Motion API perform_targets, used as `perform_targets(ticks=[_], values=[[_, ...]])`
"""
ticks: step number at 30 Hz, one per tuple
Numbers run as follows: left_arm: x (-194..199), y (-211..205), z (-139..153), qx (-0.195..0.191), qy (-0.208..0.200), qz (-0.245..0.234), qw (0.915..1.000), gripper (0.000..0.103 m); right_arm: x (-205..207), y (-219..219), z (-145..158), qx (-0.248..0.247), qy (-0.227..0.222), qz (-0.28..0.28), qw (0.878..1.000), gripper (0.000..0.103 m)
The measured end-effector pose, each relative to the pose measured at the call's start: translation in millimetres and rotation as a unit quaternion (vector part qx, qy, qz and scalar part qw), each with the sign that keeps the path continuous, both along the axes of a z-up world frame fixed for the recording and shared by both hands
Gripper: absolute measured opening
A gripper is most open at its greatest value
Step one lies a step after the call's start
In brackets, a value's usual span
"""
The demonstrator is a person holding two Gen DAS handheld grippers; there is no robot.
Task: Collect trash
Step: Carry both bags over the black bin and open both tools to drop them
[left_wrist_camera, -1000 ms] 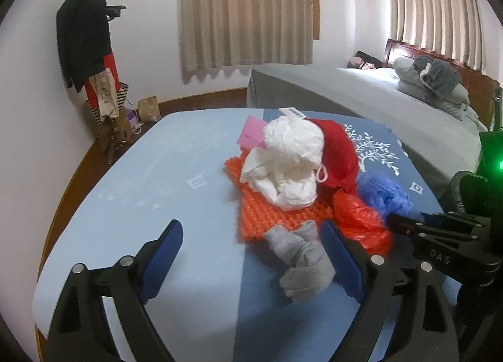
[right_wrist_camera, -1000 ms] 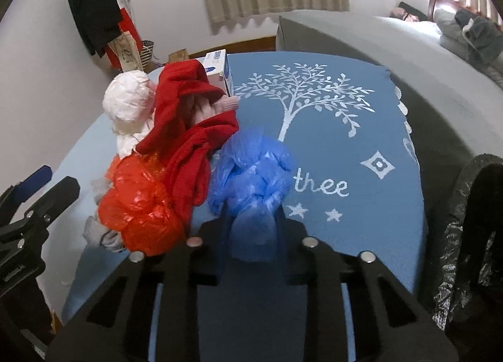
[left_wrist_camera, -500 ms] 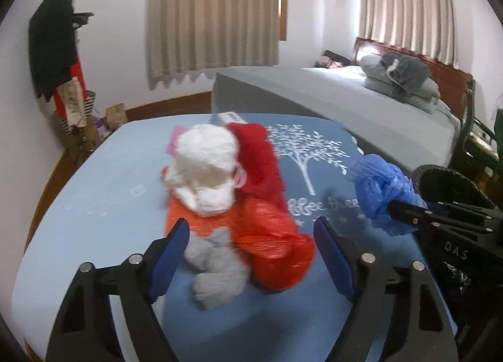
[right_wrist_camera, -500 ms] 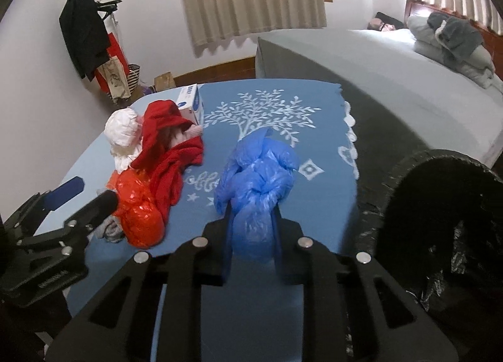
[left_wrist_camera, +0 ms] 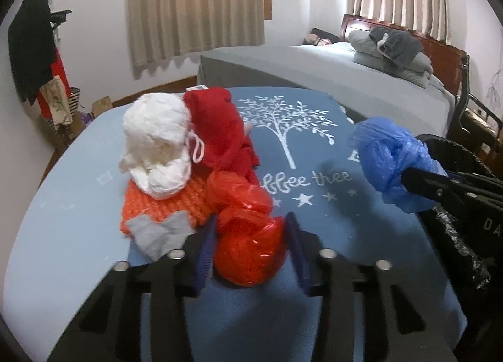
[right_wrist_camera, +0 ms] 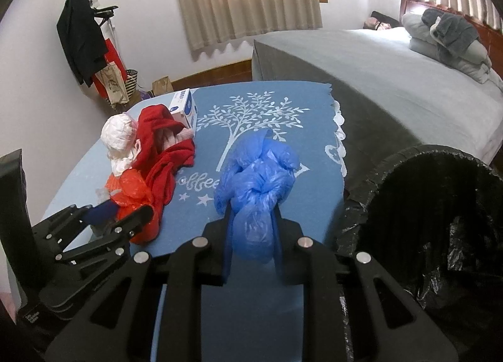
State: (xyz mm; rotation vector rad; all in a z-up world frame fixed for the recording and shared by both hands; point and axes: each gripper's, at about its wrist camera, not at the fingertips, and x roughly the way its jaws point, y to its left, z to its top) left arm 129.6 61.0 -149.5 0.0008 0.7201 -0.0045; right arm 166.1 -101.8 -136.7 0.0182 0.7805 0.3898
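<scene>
- Left wrist view: the left gripper (left_wrist_camera: pixel 250 244) is closing its jaws around the red plastic bag (left_wrist_camera: pixel 248 233), which is lying on the blue tablecloth (left_wrist_camera: pixel 314 214) beside the orange mesh (left_wrist_camera: pixel 163 201); pad contact is unclear.
- Right wrist view: the right gripper (right_wrist_camera: pixel 251 236) is clenching the knotted blue plastic bag (right_wrist_camera: pixel 256 179) above the cloth, beside the black-lined trash bin (right_wrist_camera: pixel 433 220).

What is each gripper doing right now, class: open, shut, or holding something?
Left gripper: jaws closing around the red plastic bag, which sits between them.
Right gripper: shut on the knotted blue plastic bag.
</scene>
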Motion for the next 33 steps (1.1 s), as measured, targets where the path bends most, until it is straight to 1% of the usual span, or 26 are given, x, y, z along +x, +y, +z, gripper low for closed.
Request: perform_targets(ticks=[2, 5, 11, 19, 26, 33], values=[[-2.1, -2.0, 1.3, 0.005, -0.005, 0.003, 1.0000, 0.036, -1.6, -0.1, 1.6, 0.000, -0.002, 0.000, 1.000, 0.020], [-6.6, -3.2, 8.7, 0.004, -0.022, 0.002, 0.9997, 0.032, -5.0, -1.7, 5.8, 0.003, -0.008, -0.001, 1.000, 0.020], [-15.4, -5.4, 29.7, -0.005, -0.045, -0.005, 0.9990, 0.030, -13.5, -6.8, 17.8, 0.009, -0.023, -0.002, 1.000, 0.020], [-27.4, -25.8, 61.0, -0.022, -0.073, -0.040, 0.9963, 0.030, -30.2, -27.9, 38.0, 0.018, -0.044, -0.020, 0.999, 0.020], [-23.1, -60.2, 72.7, -0.031, -0.082, -0.083, 0.9927, 0.030, -45.4, -66.6, 51.5, 0.015, -0.058, -0.063, 0.996, 0.020], [-11.6, -108.6, 80.6, -0.044, -0.090, -0.140, 0.9851, 0.030, -63.0, -119.1, 51.2, -0.001, -0.059, -0.129, 0.990, 0.020]])
